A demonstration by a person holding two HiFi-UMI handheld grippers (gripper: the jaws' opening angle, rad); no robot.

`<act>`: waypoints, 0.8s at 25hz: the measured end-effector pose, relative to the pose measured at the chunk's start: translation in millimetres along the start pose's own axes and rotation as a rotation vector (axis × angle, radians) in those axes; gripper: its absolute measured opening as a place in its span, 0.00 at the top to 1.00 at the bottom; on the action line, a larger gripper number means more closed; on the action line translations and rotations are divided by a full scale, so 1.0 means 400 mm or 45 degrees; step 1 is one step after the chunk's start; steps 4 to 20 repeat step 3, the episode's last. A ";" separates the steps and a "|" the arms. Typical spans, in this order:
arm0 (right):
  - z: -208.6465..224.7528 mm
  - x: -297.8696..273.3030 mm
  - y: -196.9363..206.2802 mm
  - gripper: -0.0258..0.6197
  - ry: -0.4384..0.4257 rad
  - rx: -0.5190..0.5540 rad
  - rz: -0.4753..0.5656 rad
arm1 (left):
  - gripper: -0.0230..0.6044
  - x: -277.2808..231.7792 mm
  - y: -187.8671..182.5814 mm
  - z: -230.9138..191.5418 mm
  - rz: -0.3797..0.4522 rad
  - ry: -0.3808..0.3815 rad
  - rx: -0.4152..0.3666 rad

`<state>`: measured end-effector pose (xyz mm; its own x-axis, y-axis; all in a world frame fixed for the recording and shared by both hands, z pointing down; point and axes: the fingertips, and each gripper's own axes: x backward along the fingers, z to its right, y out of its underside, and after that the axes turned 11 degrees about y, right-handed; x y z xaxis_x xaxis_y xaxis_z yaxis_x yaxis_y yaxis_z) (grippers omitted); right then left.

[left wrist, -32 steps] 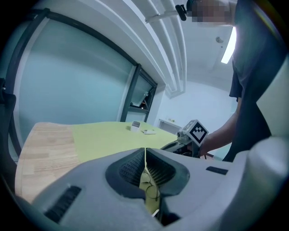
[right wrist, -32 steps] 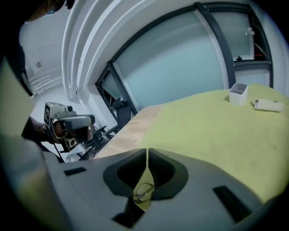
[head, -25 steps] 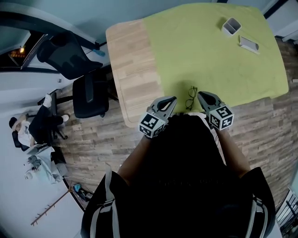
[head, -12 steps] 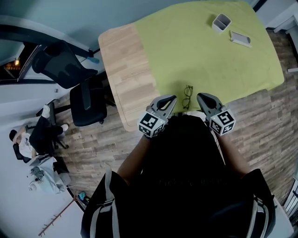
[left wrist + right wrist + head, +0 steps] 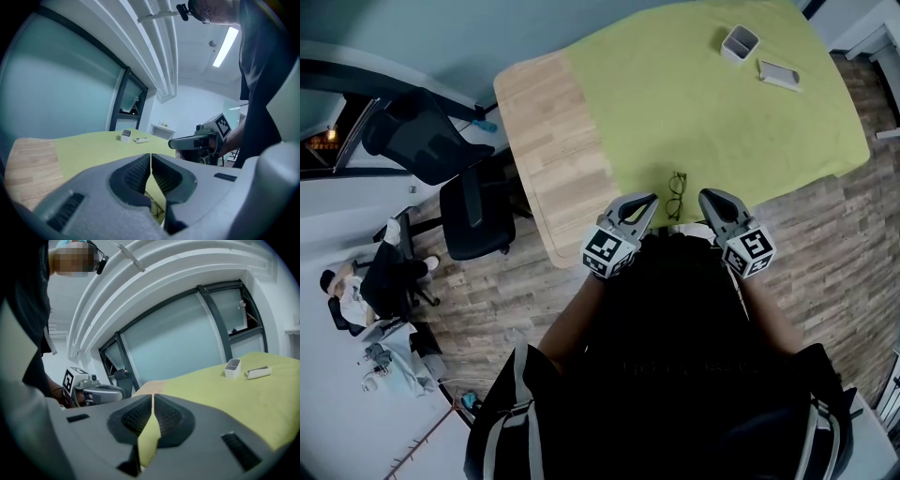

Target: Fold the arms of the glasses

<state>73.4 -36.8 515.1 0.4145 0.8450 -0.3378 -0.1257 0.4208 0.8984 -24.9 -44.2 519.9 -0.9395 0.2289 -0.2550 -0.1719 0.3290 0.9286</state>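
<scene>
Both jaw pairs are pressed together on nothing, the left gripper (image 5: 647, 201) and right gripper (image 5: 706, 196) hovering over the table's (image 5: 553, 141) near edge. Glasses (image 5: 677, 195) lie between them on the mat (image 5: 722, 112), their arms too small to read. Any folding likely needs one gripper steadying the frame and gentle pushes near the hinge.

Glasses (image 5: 677, 195): too small in head view to tell whether the arms are open or folded. In left gripper view my left gripper (image 5: 151, 159) covers them, only a sliver of frame shows. White box (image 5: 739, 42) and flat item (image 5: 778, 74): can't identify. My torso (image 5: 675, 319) hides both hands.
</scene>
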 end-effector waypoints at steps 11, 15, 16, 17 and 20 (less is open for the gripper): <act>-0.005 0.005 -0.002 0.91 -0.007 -0.016 0.009 | 0.92 -0.002 0.001 0.003 0.014 0.004 -0.007; -0.005 0.005 -0.002 0.91 -0.007 -0.016 0.009 | 0.92 -0.002 0.001 0.003 0.014 0.004 -0.007; -0.005 0.005 -0.002 0.91 -0.007 -0.016 0.009 | 0.92 -0.002 0.001 0.003 0.014 0.004 -0.007; -0.005 0.005 -0.002 0.91 -0.007 -0.016 0.009 | 0.92 -0.002 0.001 0.003 0.014 0.004 -0.007; -0.005 0.005 -0.002 0.91 -0.007 -0.016 0.009 | 0.92 -0.002 0.001 0.003 0.014 0.004 -0.007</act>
